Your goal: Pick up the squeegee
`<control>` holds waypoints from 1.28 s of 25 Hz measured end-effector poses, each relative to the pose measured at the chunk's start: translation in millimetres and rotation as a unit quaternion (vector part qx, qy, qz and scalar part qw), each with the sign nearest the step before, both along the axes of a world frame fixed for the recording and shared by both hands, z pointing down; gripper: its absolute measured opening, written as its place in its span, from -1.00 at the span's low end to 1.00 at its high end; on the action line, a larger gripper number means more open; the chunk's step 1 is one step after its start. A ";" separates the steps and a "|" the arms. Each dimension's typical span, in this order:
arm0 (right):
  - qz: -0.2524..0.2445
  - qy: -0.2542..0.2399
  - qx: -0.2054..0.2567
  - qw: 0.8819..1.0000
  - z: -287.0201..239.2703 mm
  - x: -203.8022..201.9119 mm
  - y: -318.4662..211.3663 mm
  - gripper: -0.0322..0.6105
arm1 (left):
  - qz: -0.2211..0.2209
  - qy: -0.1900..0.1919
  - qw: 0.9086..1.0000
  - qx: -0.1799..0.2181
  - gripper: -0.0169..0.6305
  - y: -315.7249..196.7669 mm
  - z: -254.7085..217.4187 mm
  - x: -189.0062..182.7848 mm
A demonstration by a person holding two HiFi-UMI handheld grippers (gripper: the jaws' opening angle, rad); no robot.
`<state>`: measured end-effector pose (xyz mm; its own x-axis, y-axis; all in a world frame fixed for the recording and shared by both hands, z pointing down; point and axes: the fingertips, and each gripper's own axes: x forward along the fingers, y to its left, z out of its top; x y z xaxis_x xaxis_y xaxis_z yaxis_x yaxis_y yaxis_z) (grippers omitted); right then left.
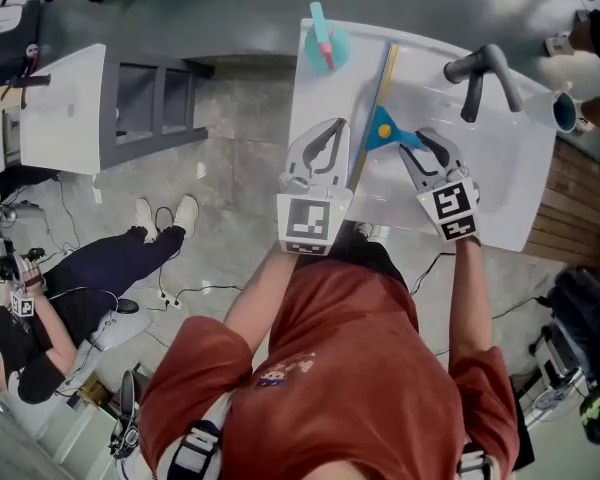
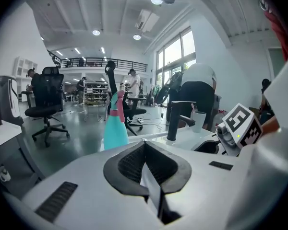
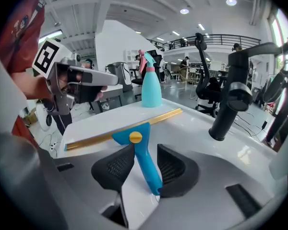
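Observation:
The squeegee [image 1: 384, 128], with a blue handle and a long gold blade, lies across the white sink [image 1: 510, 183]. My right gripper [image 1: 423, 148] is open, and the blue handle [image 3: 143, 159] lies between its dark pads. A gap shows on the right pad's side; the blade [image 3: 115, 133] runs across just beyond the tips. My left gripper [image 1: 332, 128] hangs over the sink's left rim beside the blade. It is shut with nothing in it, and its pads meet at the tip [image 2: 144, 145]. From the right gripper view the left gripper [image 3: 105, 78] shows at the left.
A teal spray bottle [image 1: 325, 43] stands at the sink's far left corner. The dark faucet [image 1: 480, 73] rises at the far right, with a cup [image 1: 565, 111] beyond it. A white cabinet [image 1: 65, 108] stands left, and a person [image 1: 80, 288] sits on the floor among cables.

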<state>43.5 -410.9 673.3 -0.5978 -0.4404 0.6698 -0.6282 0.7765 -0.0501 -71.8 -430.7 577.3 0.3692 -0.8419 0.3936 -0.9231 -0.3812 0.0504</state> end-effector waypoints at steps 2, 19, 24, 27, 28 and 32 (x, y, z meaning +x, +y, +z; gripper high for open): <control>-0.018 0.014 -0.007 1.000 8.4 -3.2 -1.5 -0.41 | 0.002 0.002 1.000 -0.003 -0.90 -2.8 3.1 -0.3; -0.183 0.176 0.003 0.967 58.7 -17.7 -0.9 -0.31 | 0.010 0.005 1.000 -0.021 -0.90 -11.0 21.8 1.8; -0.190 0.193 0.007 0.963 64.1 -17.9 -0.2 -0.40 | 0.013 0.005 1.000 -0.024 -0.90 -10.0 25.1 1.1; -0.186 0.193 0.007 0.964 66.2 -18.0 -0.7 -0.47 | 0.015 0.001 1.000 -0.024 -0.90 -10.2 26.6 1.9; -0.183 0.191 0.007 0.964 66.4 -18.1 -1.4 -0.48 | 0.015 0.001 1.000 -0.023 -0.90 -10.6 26.4 2.4; -0.172 0.181 0.007 0.968 63.7 -17.0 0.0 -0.50 | 0.012 0.009 1.000 -0.017 -0.90 -10.5 20.0 4.3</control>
